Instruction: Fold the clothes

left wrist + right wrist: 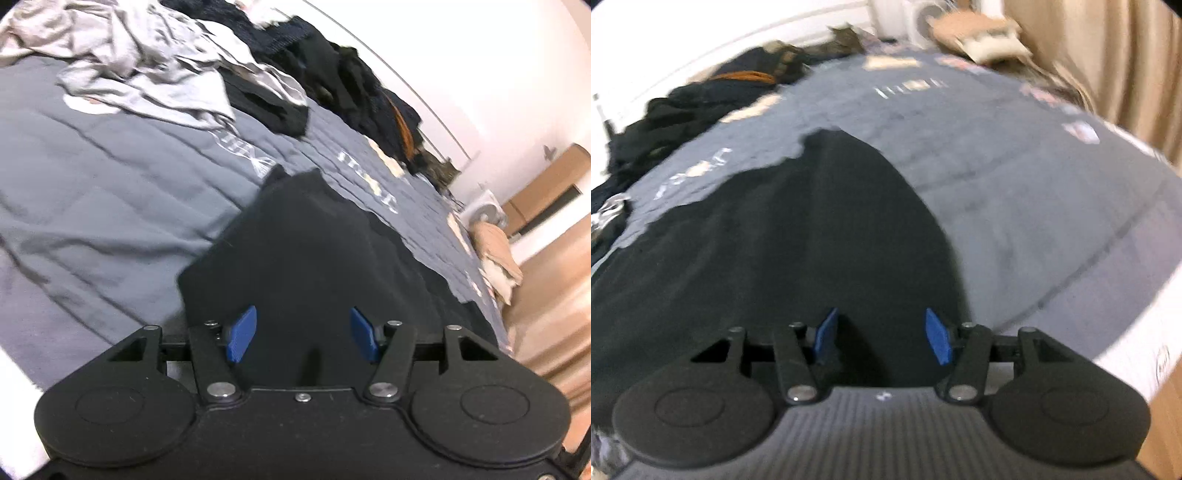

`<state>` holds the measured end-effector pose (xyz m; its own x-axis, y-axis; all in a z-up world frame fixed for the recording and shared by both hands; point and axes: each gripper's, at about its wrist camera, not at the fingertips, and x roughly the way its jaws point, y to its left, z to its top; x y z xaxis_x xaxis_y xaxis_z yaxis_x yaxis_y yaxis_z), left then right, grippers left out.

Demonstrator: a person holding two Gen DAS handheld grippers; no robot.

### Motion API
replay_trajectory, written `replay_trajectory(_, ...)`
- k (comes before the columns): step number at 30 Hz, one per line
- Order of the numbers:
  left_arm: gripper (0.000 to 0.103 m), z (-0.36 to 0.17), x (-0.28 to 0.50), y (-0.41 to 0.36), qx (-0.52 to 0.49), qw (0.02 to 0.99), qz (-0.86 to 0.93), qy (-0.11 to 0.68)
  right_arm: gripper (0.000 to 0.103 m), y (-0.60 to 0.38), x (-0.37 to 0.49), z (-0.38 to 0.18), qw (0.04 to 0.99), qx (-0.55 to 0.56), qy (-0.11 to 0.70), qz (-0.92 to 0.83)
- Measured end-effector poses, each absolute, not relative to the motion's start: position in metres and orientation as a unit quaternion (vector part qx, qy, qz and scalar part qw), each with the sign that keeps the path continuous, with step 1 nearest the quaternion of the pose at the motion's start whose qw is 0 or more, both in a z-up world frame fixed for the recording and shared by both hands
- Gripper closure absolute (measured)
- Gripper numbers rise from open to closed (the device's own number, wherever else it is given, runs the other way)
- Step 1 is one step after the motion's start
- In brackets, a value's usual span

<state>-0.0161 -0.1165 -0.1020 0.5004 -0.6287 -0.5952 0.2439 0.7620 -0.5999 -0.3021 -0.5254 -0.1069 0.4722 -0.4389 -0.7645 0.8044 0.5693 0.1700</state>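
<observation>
Both the left gripper [303, 334] and the right gripper [882, 336] have their blue fingers spread with nothing pinched, and the black garment [798, 236] lies flat on the grey bed cover [1015, 192], running straight ahead from between them.

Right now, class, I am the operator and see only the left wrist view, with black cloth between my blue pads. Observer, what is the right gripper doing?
Observer: The right gripper has its jaws apart over the same black garment, and the pads are not pressing on it.
Operator: What lies to the right of the garment there?
Observer: The garment's edge ends just beside that gripper. Beyond it is bare grey bedcover.
Operator: And past the bed?
Observer: A beige curtain hangs at the far right.
</observation>
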Motion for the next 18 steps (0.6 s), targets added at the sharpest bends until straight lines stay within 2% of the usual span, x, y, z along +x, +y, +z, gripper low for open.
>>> replay_trajectory(2, 0.047, -0.1, -0.018, -0.112, -0.235, 0.841, -0.244, 0.422, 0.043, -0.532, -0.305, -0.112, 0.811, 0.272, 0.353, -0.38)
replay_trajectory(6, 0.046, -0.09, -0.025, -0.104, -0.249, 0.856, -0.213, 0.401, 0.041, -0.53, -0.316, -0.107, 0.821, 0.26, 0.335, -0.383)
replay_trajectory(12, 0.037, -0.071, -0.045, -0.107, -0.273, 0.861, -0.237, 0.357, 0.041, -0.531, -0.349, -0.084, 0.845, 0.301, 0.225, -0.381)
replay_trajectory(18, 0.036, -0.07, -0.06, -0.134, -0.24, 0.856, -0.277, 0.364, 0.041, -0.53, -0.361, -0.078, 0.856, 0.361, 0.162, -0.332)
